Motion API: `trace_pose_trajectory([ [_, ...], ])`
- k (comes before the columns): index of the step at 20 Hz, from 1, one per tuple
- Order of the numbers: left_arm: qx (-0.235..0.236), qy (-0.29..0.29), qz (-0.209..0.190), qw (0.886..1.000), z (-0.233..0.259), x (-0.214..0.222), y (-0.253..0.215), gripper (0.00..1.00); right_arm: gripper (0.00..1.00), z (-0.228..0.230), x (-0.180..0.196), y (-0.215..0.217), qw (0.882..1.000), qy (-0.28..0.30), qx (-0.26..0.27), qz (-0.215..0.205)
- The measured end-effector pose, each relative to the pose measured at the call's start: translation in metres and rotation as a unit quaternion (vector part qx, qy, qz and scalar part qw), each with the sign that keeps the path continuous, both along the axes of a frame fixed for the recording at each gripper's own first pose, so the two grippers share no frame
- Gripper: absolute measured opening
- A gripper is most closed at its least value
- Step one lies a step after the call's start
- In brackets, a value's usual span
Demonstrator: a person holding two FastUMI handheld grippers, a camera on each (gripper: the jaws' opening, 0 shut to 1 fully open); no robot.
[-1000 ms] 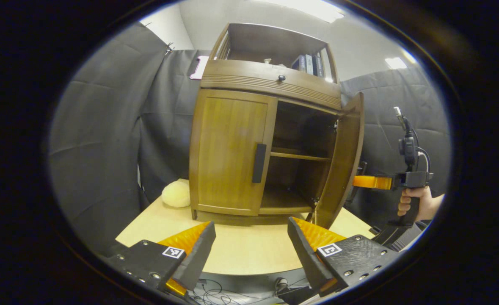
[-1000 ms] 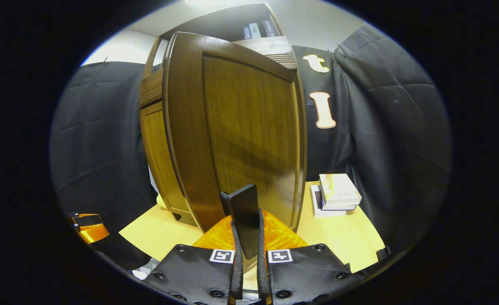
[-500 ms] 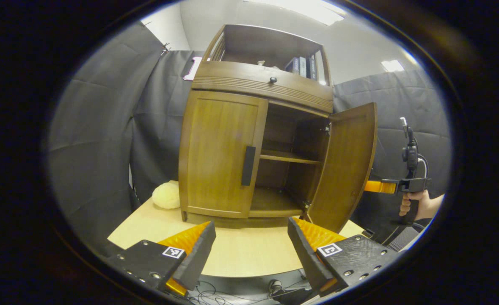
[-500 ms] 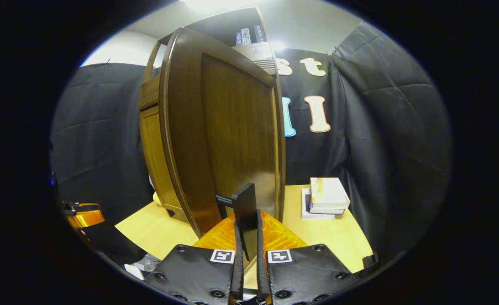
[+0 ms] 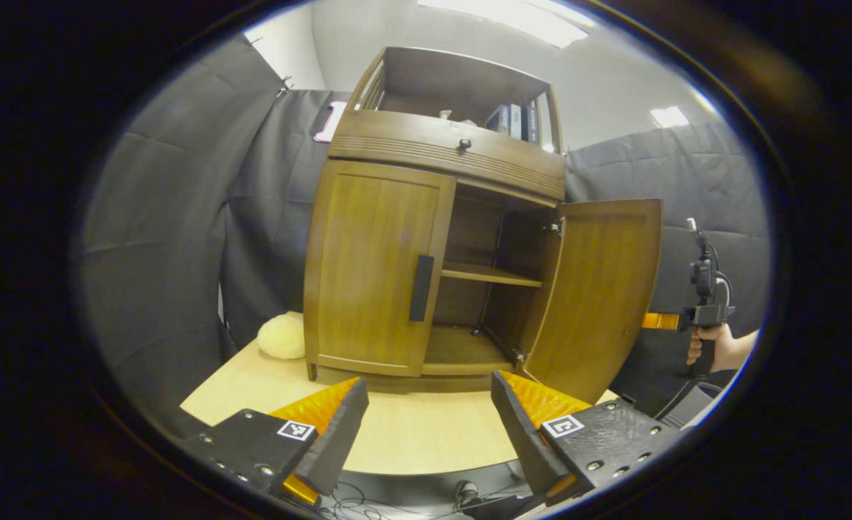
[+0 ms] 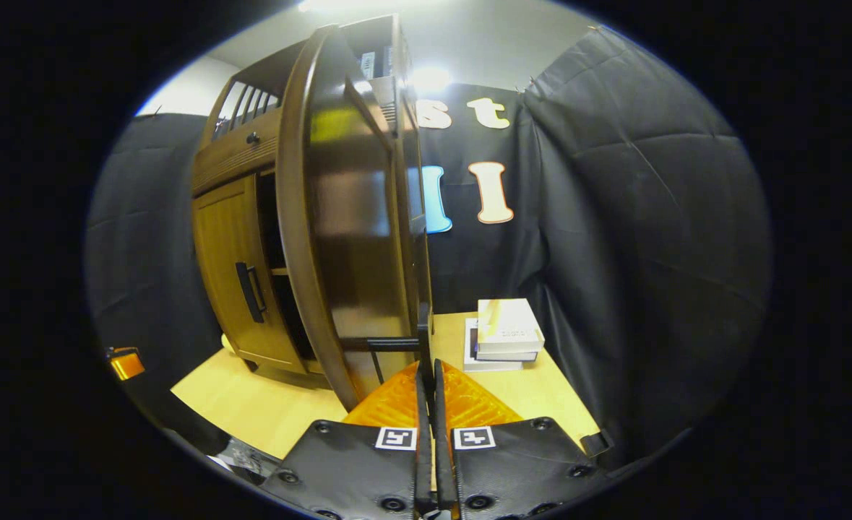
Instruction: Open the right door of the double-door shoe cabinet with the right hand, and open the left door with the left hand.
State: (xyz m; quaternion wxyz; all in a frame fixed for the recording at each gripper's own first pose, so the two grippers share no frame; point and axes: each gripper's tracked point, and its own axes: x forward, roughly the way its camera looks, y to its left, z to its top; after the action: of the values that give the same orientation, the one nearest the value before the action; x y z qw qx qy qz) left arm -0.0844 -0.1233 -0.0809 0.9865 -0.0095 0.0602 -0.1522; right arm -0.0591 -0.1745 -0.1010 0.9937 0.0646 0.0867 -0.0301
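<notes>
The shoe cabinet (image 5: 426,238) stands on a pale wooden table (image 5: 411,433) in front of you, dark brown, with a drawer band above its two doors. Its right door (image 5: 599,289) is swung wide, showing an inner shelf and floor, while its left door (image 5: 379,271) sits flush and shut. In the right gripper view, your right gripper (image 6: 426,375) has its fingers pressed together on the thin dark handle (image 6: 423,347) of the open door, pinching the bar edge-on. Your left gripper (image 5: 426,404) is spread wide and empty, hovering over the near table edge, well apart from the shut door. The place to take hold next is the left door's dark vertical handle (image 5: 420,287), near that door's inner edge at mid height. Judging by the look, the door is a stiff wooden panel on side hinges, fairly light to swing, but the handle is slim and smooth, so a square pinch across its flat faces should hold better than a corner grip. A pale fluffy ball (image 5: 281,337) lies on the table just left of the cabinet, and a stack of books (image 6: 501,336) rests to its right.
</notes>
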Motion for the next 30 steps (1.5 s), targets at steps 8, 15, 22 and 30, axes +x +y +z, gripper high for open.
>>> trace_pose_trajectory([
  [8, 0.000, 0.005, -0.006, 1.000, -0.002, -0.002, -0.001, 0.98, 0.15, -0.004, -0.032, -0.004, 1.000, 0.008, -0.013, -0.017],
  [15, 0.009, 0.012, -0.004, 1.000, -0.005, -0.002, 0.002, 1.00, 0.00, 0.040, -0.078, -0.002, 0.995, -0.033, -0.020, -0.091],
  [22, 0.015, 0.008, 0.004, 1.000, 0.000, 0.009, 0.007, 1.00, 0.04, 0.043, -0.053, 0.108, 0.998, -0.036, -0.053, 0.001],
  [30, 0.011, -0.005, 0.011, 1.000, 0.012, 0.034, 0.011, 1.00, 0.08, 0.069, 0.022, 0.134, 0.998, -0.057, -0.027, -0.009],
])
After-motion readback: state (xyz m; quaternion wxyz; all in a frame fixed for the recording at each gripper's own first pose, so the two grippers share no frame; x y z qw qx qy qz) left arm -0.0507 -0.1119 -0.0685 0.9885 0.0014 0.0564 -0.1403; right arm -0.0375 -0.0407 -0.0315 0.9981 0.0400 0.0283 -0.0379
